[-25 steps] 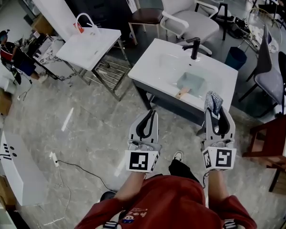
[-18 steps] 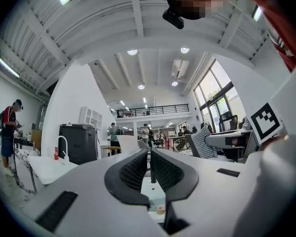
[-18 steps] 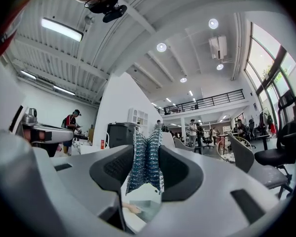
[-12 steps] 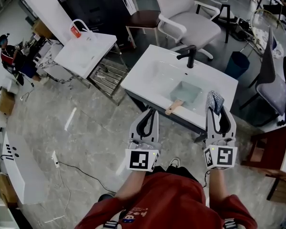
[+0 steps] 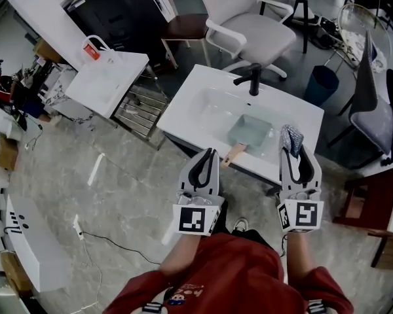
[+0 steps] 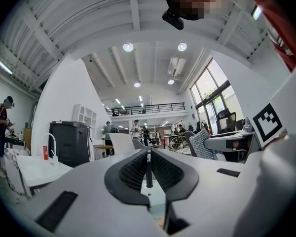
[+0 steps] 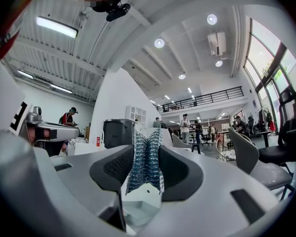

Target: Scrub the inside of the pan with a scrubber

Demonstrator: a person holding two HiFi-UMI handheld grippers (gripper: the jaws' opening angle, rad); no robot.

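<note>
The right gripper (image 5: 292, 153) fingers squeeze the scrubber (image 5: 292, 137). The left gripper (image 5: 208, 156) fingers are closed on nothing. The pan (image 5: 251, 131) sits in the sink (image 5: 208, 104).

Pan (image 5: 250, 131) and sink (image 5: 203, 103) drawn nearer left claw (image 5: 211, 152), right claw (image 5: 292, 149).

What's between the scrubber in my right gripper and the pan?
Only bare white sink top, seen in the head view: the scrubber, held in the right gripper, is just right of the pan.

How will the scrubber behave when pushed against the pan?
Probably soft: the scrubber pinches to a waist between the right gripper's jaws. Its woven mesh likely grips rather than slips. It looks light, standing up unsupported.
</note>
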